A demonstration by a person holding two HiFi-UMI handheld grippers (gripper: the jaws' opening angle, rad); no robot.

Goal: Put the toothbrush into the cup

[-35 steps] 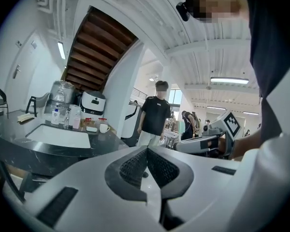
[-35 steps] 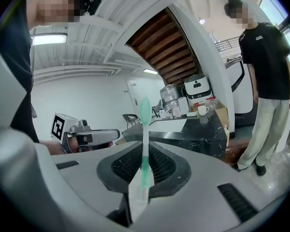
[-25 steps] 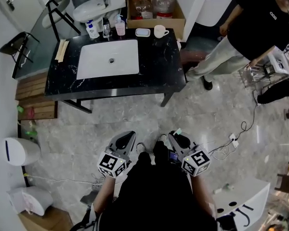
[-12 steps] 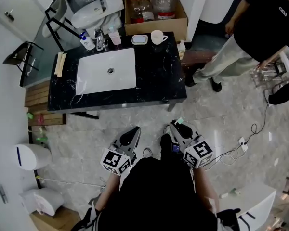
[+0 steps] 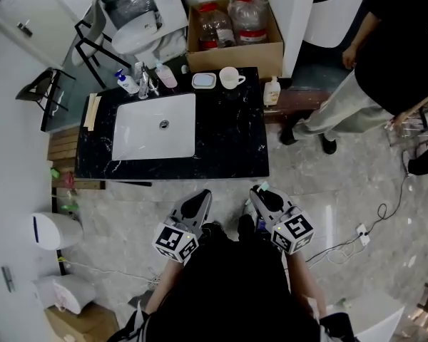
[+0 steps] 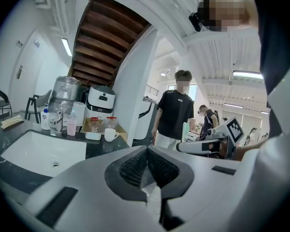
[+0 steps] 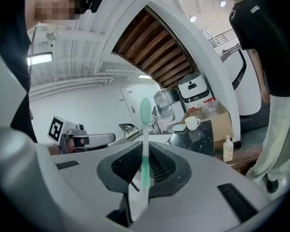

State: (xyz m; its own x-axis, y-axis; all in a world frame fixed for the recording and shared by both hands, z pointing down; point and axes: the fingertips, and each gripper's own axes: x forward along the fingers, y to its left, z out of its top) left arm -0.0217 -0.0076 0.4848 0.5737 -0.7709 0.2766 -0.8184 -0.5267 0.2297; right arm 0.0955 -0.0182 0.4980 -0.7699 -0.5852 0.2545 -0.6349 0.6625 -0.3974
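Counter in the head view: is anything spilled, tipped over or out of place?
Nothing stands out. The cup stands upright at the back edge of the counter, and the toothbrush sits straight in the shut right tongs.

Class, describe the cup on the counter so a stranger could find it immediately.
Start at the black marble counter with the white sink. Along its back edge, right of the sink, stands the white cup. Unlike the flat dish beside it, it is round with a handle.
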